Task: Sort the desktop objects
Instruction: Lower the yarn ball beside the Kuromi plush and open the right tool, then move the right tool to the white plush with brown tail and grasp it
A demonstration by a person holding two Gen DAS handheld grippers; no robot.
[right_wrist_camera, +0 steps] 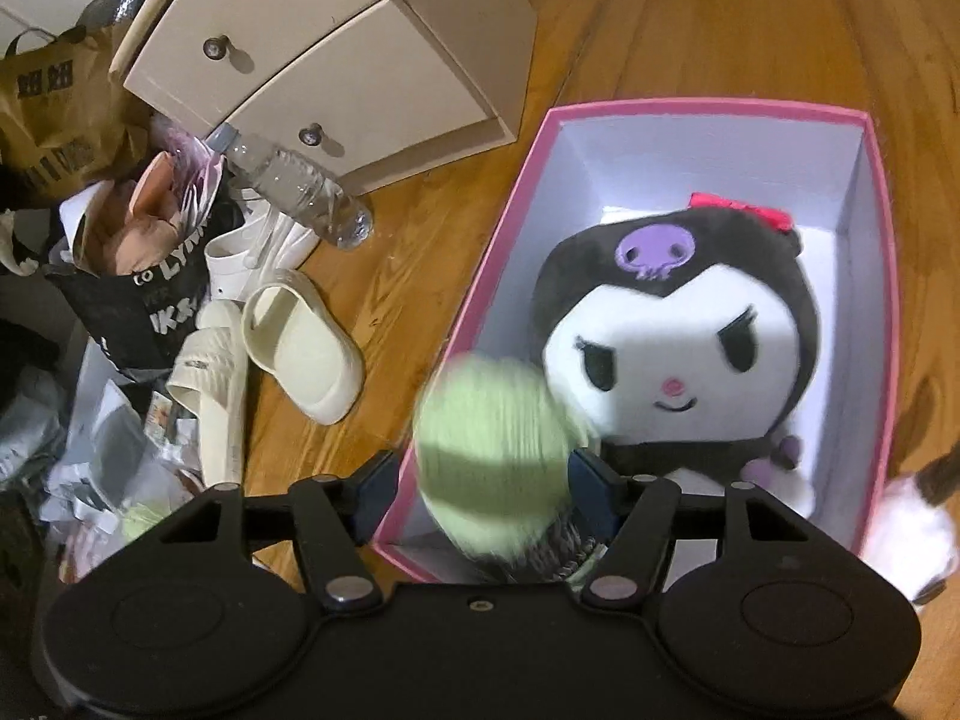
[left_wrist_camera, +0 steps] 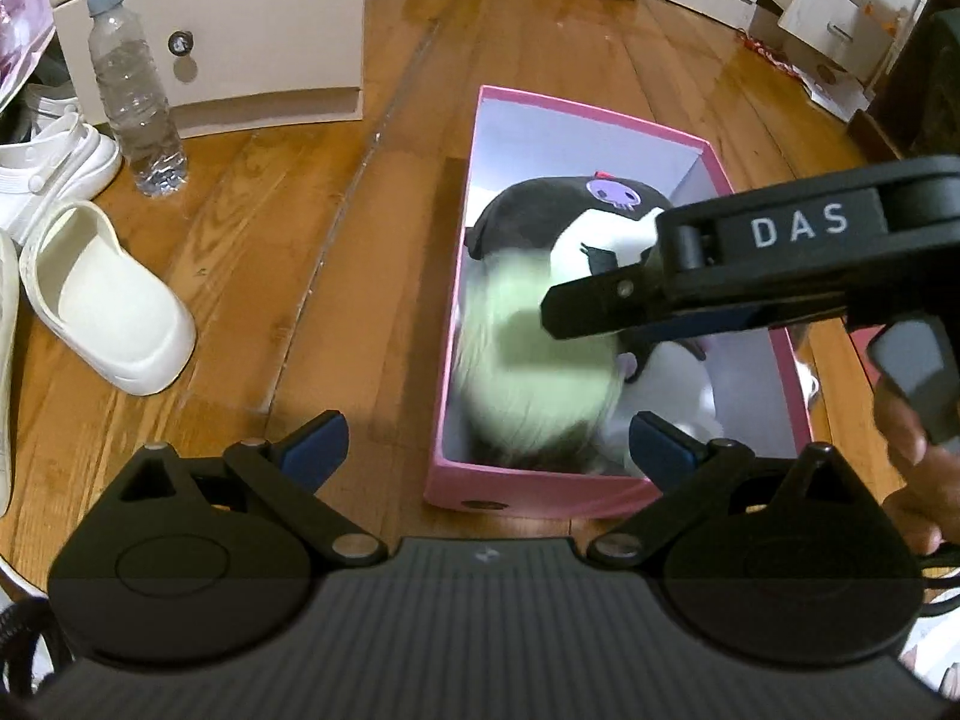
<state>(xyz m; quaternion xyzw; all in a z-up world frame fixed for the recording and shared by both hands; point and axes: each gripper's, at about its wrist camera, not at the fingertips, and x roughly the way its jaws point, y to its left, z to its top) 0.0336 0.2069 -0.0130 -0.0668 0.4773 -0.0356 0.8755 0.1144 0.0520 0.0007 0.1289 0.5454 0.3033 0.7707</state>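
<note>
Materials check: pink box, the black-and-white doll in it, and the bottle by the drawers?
Pink box: looks like paperboard, with thin rigid walls, a matte pink outside and a plain white inside.
Doll: plush fabric, with a fuzzy nap and stitched face details; probably soft stuffing.
Bottle: clear thin plastic, see-through with crinkled, ribbed walls and a grey cap.
</note>
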